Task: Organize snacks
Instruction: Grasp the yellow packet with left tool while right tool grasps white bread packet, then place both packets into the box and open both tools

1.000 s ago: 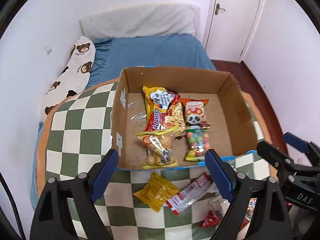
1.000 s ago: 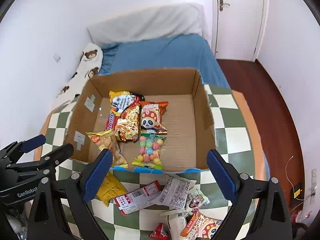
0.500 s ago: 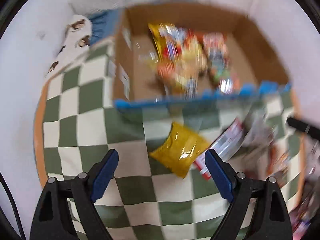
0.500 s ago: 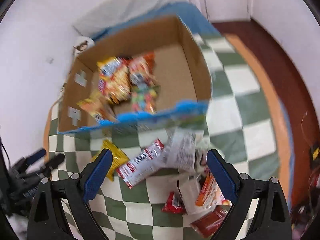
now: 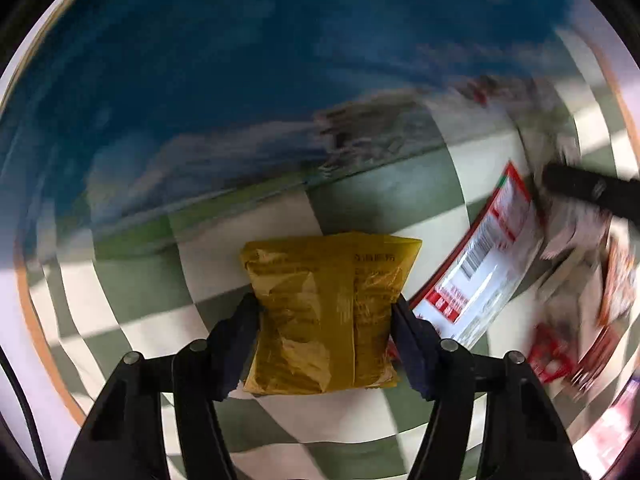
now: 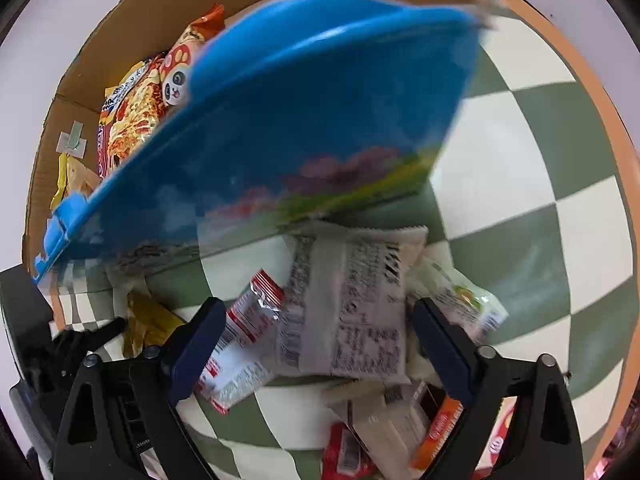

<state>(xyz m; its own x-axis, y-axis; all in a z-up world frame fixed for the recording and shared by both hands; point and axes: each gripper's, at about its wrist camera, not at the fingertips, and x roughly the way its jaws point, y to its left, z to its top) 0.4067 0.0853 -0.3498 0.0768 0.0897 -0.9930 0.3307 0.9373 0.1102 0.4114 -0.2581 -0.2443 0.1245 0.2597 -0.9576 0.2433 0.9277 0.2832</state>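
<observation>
Left wrist view: the left gripper (image 5: 325, 320) fills the bottom of the frame, its two blue-padded fingers (image 5: 236, 340) closed against the sides of a yellow snack packet (image 5: 324, 316). The packet sits at the centre of the frame on a green-and-white checked table (image 5: 380, 204). Whether the packet is lifted or resting on the table cannot be told. To its right, at the middle right of the frame, lies a red-and-white wrapper (image 5: 484, 268), with more blurred packets beyond it at the right edge. The upper half of the frame is a blurred blue wall of a box (image 5: 240, 80).

Right wrist view: the right gripper (image 6: 316, 344) reaches up from the bottom of the frame with its fingers (image 6: 196, 340) spread wide apart, gripping nothing. Between them on the table (image 6: 520, 160) lies a white packet with black print (image 6: 356, 304), partly over a red-and-white wrapper (image 6: 244, 328) on its left. A pale green packet (image 6: 460, 300) lies just beside the right finger. The cardboard box (image 6: 320, 120) stands across the upper half, its blue outer wall facing the camera. Inside it, at the upper left, are a noodle packet (image 6: 132, 120) and a panda packet (image 6: 178, 76). The yellow snack packet (image 6: 148, 324) shows at the lower left, beside the left gripper (image 6: 76, 344).
</observation>
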